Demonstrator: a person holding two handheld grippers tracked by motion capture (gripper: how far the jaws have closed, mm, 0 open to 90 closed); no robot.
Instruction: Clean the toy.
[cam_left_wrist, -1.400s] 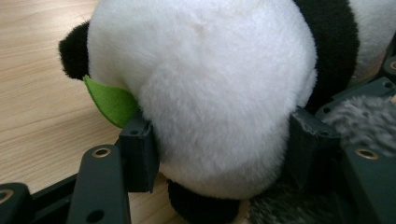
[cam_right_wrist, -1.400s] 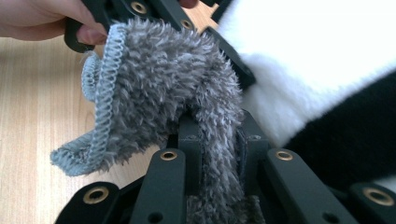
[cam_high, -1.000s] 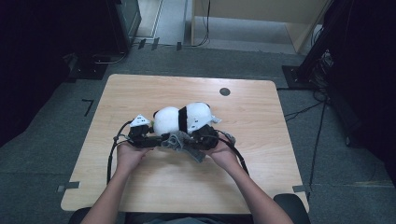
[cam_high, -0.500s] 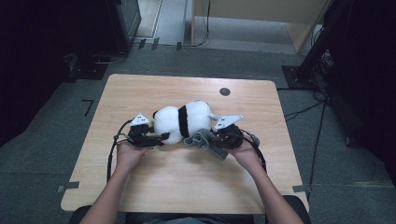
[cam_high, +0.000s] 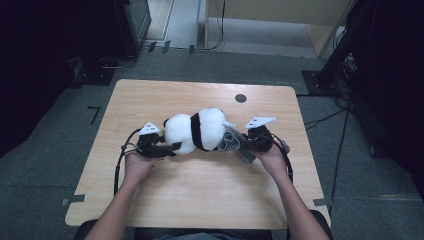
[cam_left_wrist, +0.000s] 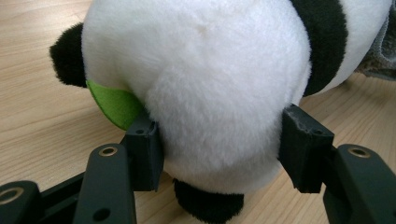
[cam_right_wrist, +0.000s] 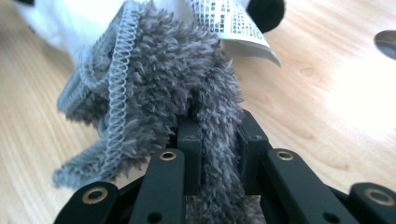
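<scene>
A black-and-white panda plush (cam_high: 195, 131) lies on its side in the middle of the wooden table (cam_high: 200, 195). My left gripper (cam_high: 167, 148) is shut on its white head. In the left gripper view both fingers (cam_left_wrist: 144, 151) press into the fur of the plush (cam_left_wrist: 210, 79), beside a green felt piece (cam_left_wrist: 114, 105). My right gripper (cam_high: 246, 144) is shut on a grey fuzzy cloth (cam_high: 229, 141) at the plush's right end. In the right gripper view the cloth (cam_right_wrist: 159, 93) bunches between the fingertips of the gripper (cam_right_wrist: 219, 142), under a white printed label (cam_right_wrist: 233, 23).
A dark round grommet (cam_high: 240, 98) sits in the tabletop behind the plush. Both grippers' cables loop along the person's forearms. Dark equipment and floor cables surround the table, and tape strips mark its front corners.
My right gripper has moved to the right with the grey cloth, drawing it out from the panda. The plush has shifted slightly right. The left gripper keeps its hold.
</scene>
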